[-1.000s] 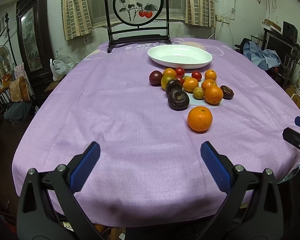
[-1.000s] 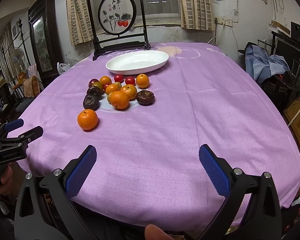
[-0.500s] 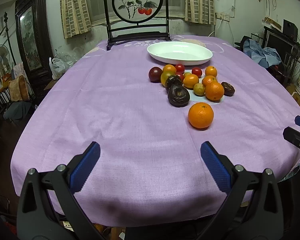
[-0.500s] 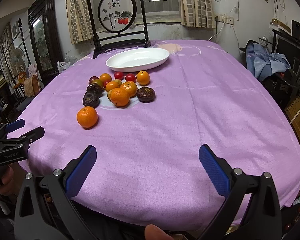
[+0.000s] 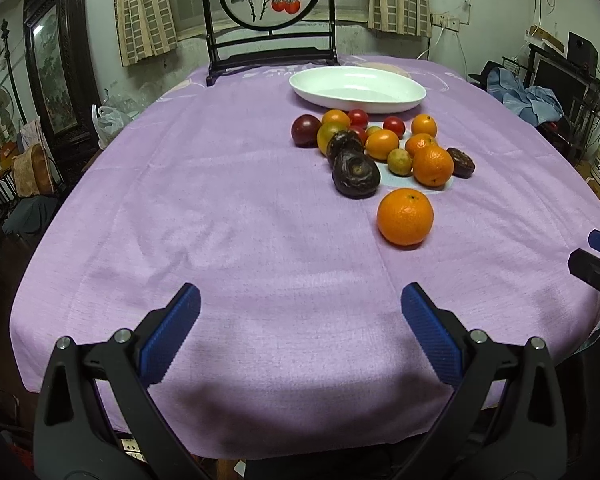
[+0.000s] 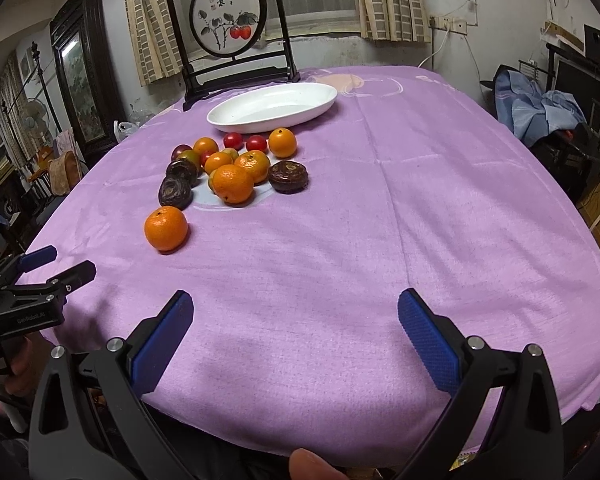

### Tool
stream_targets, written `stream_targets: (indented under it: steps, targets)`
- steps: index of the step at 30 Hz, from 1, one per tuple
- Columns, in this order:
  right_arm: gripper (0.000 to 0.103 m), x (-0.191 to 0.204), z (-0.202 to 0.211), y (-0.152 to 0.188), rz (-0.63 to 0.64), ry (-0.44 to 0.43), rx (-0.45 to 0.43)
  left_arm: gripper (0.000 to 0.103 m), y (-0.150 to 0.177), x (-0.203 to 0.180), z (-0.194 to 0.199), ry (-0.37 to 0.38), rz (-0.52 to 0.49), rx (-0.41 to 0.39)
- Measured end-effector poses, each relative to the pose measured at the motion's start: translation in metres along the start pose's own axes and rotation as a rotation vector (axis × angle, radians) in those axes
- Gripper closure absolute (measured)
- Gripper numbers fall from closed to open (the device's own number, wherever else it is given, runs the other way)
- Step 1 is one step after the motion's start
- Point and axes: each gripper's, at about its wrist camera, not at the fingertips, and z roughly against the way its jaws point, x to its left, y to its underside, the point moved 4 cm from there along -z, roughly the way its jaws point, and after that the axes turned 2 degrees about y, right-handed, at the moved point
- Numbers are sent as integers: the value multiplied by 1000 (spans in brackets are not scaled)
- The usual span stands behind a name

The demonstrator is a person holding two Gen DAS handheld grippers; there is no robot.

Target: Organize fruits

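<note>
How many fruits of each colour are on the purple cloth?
orange fruits: 6
red fruits: 3
yellow-green fruits: 3
dark brown wrinkly fruits: 3
dark red fruit: 1
Total: 16

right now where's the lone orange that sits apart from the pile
The lone orange sits on the purple cloth, nearest the camera, just in front of a dark wrinkled fruit.

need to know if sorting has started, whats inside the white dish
No fruit shows in the dish; its visible floor is bare white. The near rim hides a strip of the floor. All fruit sits on the cloth.
</note>
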Motion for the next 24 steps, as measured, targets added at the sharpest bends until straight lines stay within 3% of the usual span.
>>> stream_targets:
  steps: [18, 24]
  targets:
    - [1, 2, -6, -9, 31, -21, -19, 2, 2, -4, -13, 15, -16, 18]
    - [13, 4, -28, -33, 55, -48, -15, 2, -1, -7, -17, 53, -34, 3]
